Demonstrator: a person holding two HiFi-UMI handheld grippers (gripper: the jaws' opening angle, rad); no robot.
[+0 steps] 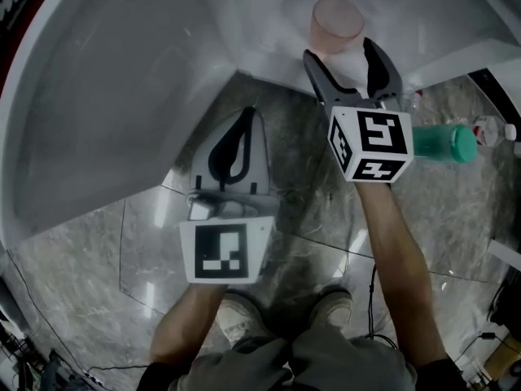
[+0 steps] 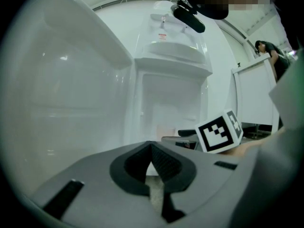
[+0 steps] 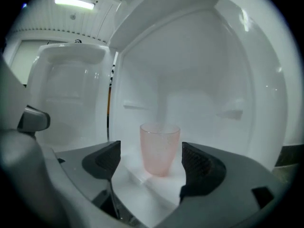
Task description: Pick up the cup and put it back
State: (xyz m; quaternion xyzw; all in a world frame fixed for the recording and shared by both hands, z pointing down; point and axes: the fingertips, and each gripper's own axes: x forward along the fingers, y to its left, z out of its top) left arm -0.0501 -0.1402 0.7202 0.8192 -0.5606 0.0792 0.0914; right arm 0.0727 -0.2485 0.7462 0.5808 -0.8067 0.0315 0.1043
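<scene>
- White moulded unit (image 1: 122, 96): fills the upper left of the head view; the right gripper view looks into one recess of it (image 3: 213, 70), which has a flat ledge at the bottom.
- Floor (image 1: 98, 259): grey, veined and glossy, lying below the unit's edge. The toes of two shoes (image 1: 236, 314) show at the bottom of the head view.
- My right gripper (image 1: 342, 54): held out at the ledge, nearly level, with its marker cube (image 1: 370, 145) behind the jaws. The jaws stand wide apart and hold nothing. In its own view (image 3: 151, 161) the cup appears in the gap between the two dark pads, with white ledge visible on either side of it, so neither pad touches it.
- My left gripper (image 1: 248, 114): lower and to the left, over the unit's edge and well apart from the cup. Its jaws are closed tip to tip (image 2: 152, 148) with nothing between them.
- Bottle (image 1: 444, 142): green, lying on its side on the floor to the right of the right gripper.
- Cup (image 1: 336, 23): pale pink and translucent, upright on the ledge, just beyond the right gripper's jaw tips (image 3: 159, 148).
</scene>
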